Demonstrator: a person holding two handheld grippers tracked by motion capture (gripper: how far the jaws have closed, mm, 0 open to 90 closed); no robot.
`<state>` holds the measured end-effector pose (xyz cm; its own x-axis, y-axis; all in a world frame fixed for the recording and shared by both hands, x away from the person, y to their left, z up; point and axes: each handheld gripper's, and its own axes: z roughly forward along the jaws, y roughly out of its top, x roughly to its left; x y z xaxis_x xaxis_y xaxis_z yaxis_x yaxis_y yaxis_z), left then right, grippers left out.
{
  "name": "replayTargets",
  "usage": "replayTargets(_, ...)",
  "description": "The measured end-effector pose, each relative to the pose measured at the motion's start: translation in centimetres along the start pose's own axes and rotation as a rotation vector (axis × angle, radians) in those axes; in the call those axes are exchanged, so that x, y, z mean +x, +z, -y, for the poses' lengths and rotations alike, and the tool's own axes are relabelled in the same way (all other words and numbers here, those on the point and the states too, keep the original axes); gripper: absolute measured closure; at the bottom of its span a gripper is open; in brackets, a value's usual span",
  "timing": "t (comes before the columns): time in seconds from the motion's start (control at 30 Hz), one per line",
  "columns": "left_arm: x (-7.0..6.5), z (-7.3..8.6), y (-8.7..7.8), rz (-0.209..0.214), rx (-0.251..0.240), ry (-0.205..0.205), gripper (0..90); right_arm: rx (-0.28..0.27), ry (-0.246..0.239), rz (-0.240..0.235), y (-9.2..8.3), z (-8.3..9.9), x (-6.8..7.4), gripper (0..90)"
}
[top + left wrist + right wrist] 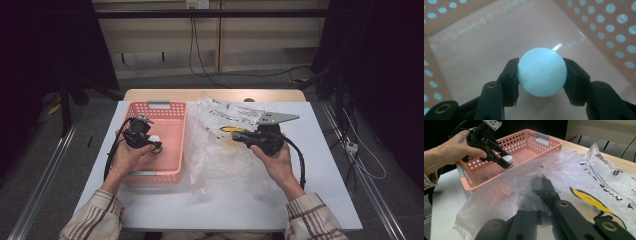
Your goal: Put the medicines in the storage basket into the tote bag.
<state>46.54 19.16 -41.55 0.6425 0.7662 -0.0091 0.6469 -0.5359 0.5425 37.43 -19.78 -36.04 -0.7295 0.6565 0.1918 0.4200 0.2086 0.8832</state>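
Here the left gripper (541, 75) pinches a white ball (541, 72) over the floor of the pink basket (172, 107), by the table's left edge. The right gripper (541, 195), jaws pressed together, clamps the clear plastic bag (579, 177) mid-table.

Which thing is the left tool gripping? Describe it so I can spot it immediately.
Find the pink perforated basket on the table's left half. Over its floor, the left tool clamps a small white ball: round, smooth and plain, unlike the crinkled clear plastic bag alongside.

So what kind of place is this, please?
Probably a lab or recording room, not a home: a white table with dark curtains around it, cables on the floor, metal rails beside it.
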Motion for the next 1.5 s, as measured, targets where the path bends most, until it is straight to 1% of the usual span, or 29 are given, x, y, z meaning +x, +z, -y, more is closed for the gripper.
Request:
replayTargets(0.07, 0.1, 0.0, -0.3, 0.001, -0.025, -0.008, 51.1, 0.001, 0.000, -0.001, 0.0, 0.0, 0.0, 90.0)
replayTargets(0.1, 0.1, 0.0, -0.4, 0.009, -0.039, -0.015, 51.0, 0.002, 0.001, 0.000, 0.0, 0.0, 0.0, 90.0)
replayTargets(0.17, 0.1, 0.0, -0.8, 0.005, -0.060, -0.013, 51.1, 0.001, 0.001, 0.001, 0.0, 0.0, -0.1, 90.0)
replayTargets(0.23, -0.2, -0.1, -1.2, 0.011, -0.087, -0.023, 51.1, -0.003, 0.003, 0.002, -0.1, 0.0, -0.1, 90.0)
replayTargets(0.27, -0.4, -0.2, -1.5, 0.015, -0.094, -0.009, 51.1, -0.005, 0.002, 0.005, -0.2, 0.0, -0.1, 90.0)
replayTargets(0.33, -0.9, -0.2, -2.2, 0.027, -0.121, 0.001, 51.1, -0.009, 0.000, 0.006, -0.3, -0.1, -0.1, 90.0)
replayTargets(0.37, -1.0, -0.3, -2.6, 0.024, -0.129, 0.010, 51.1, -0.010, 0.001, 0.006, -0.3, -0.1, -0.1, 90.0)
replayTargets(0.53, -1.3, -0.3, -3.8, 0.036, -0.182, 0.009, 51.0, -0.004, -0.005, 0.007, -0.2, 0.0, 0.0, 90.0)
replayTargets(0.57, -1.3, -0.2, -3.9, 0.044, -0.190, 0.014, 51.1, -0.005, -0.005, 0.007, -0.2, 0.0, 0.0, 90.0)
replayTargets(0.63, -1.4, -0.2, -4.3, 0.056, -0.206, 0.007, 51.1, -0.005, -0.006, 0.006, -0.2, 0.0, 0.0, 90.0)
replayTargets(0.7, -1.5, -0.2, -4.7, 0.056, -0.219, 0.013, 51.0, -0.006, -0.005, 0.007, -0.2, 0.0, 0.0, 90.0)
replayTargets(0.73, -1.6, -0.1, -4.9, 0.058, -0.227, 0.010, 51.0, -0.006, -0.005, 0.008, -0.2, 0.0, -0.1, 90.0)
replayTargets(0.87, -2.1, 0.0, -5.9, 0.064, -0.259, 0.021, 51.1, -0.011, -0.003, 0.011, -0.3, 0.0, -0.1, 90.0)
replayTargets(0.9, -2.2, 0.0, -6.2, 0.073, -0.271, 0.022, 51.1, -0.012, -0.002, 0.012, -0.3, 0.0, -0.1, 90.0)
replayTargets(0.93, -2.3, 0.0, -6.4, 0.078, -0.272, 0.032, 51.1, -0.012, -0.003, 0.012, -0.3, 0.0, -0.1, 90.0)
replayTargets(1.0, -2.7, -0.1, -6.7, 0.087, -0.300, 0.032, 51.1, -0.014, -0.004, 0.014, -0.4, -0.1, -0.1, 90.0)
replayTargets(1.03, -2.9, -0.1, -6.9, 0.089, -0.307, 0.040, 51.1, -0.014, -0.004, 0.016, -0.4, -0.1, -0.1, 90.0)
replayTargets(1.07, -3.0, -0.2, -6.9, 0.102, -0.312, 0.048, 51.1, -0.015, -0.004, 0.018, -0.4, 0.0, -0.1, 90.0)
replayTargets(1.1, -3.2, -0.2, -6.9, 0.106, -0.322, 0.044, 51.0, -0.015, -0.003, 0.017, -0.3, 0.0, -0.1, 90.0)
replayTargets(1.17, -3.5, -0.3, -6.9, 0.115, -0.323, 0.050, 51.1, -0.016, -0.002, 0.015, -0.3, 0.0, -0.1, 90.0)
replayTargets(1.27, -4.1, -0.5, -7.1, 0.110, -0.316, 0.056, 51.1, -0.016, -0.006, 0.014, -0.3, -0.1, -0.1, 90.0)
replayTargets(1.3, -4.3, -0.5, -7.3, 0.104, -0.318, 0.065, 51.1, -0.017, -0.005, 0.015, -0.3, -0.1, -0.1, 90.0)
replayTargets(1.5, -5.4, -0.8, -8.2, 0.130, -0.351, 0.081, 51.0, -0.020, -0.005, 0.022, -0.5, -0.1, -0.2, 90.0)
